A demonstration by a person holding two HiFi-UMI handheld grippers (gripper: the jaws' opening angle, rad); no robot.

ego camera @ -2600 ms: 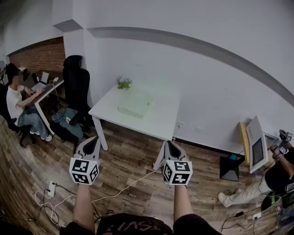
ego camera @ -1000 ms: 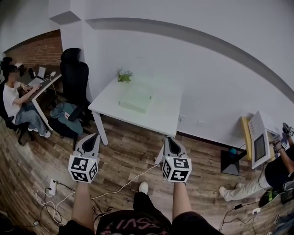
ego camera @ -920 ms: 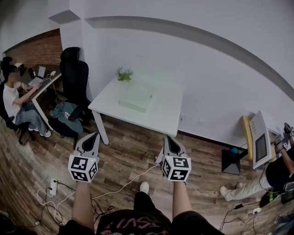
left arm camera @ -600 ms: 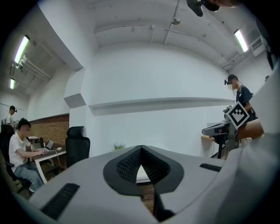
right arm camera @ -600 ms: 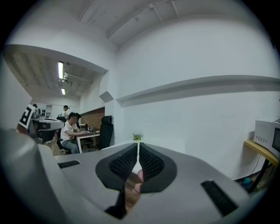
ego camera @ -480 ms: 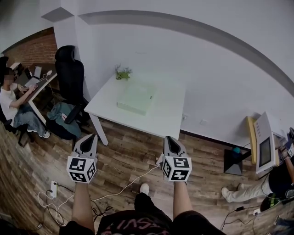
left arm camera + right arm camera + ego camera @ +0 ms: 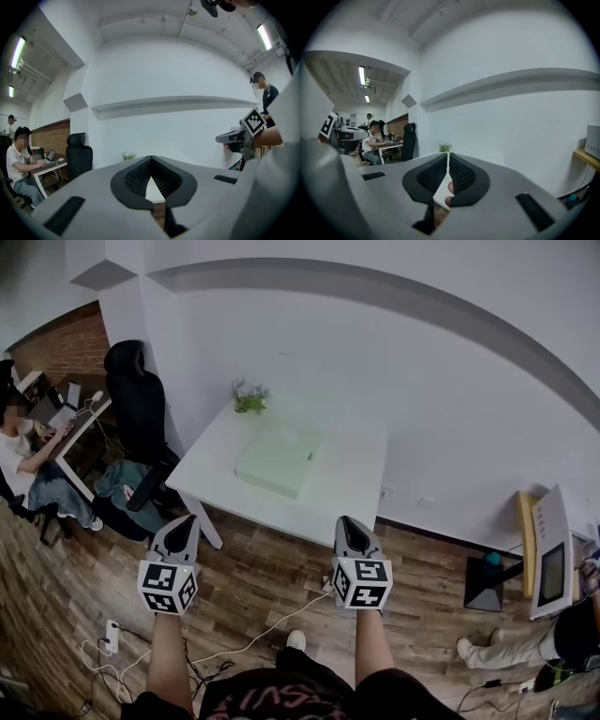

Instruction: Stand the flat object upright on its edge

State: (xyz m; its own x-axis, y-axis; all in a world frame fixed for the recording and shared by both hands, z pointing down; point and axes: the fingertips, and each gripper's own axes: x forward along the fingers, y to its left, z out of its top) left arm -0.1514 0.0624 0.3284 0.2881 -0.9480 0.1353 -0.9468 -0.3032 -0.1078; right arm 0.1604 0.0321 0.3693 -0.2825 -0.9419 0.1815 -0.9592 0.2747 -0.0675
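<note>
- While held over the floor [image 7: 253,563], the left gripper [image 7: 181,521] and right gripper [image 7: 344,521] are both pinched shut, empty.
- Well ahead of them, the flat box [image 7: 274,457] lies on the white table [image 7: 349,491].
- Both gripper views hide the box behind their own jaws.

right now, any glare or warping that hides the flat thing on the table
Head view: fisheye bends the wall; the pale flat object barely stands out on the bright white table. Left gripper view: dark corners, glaring strip light. Right gripper view: dark rim.
</note>
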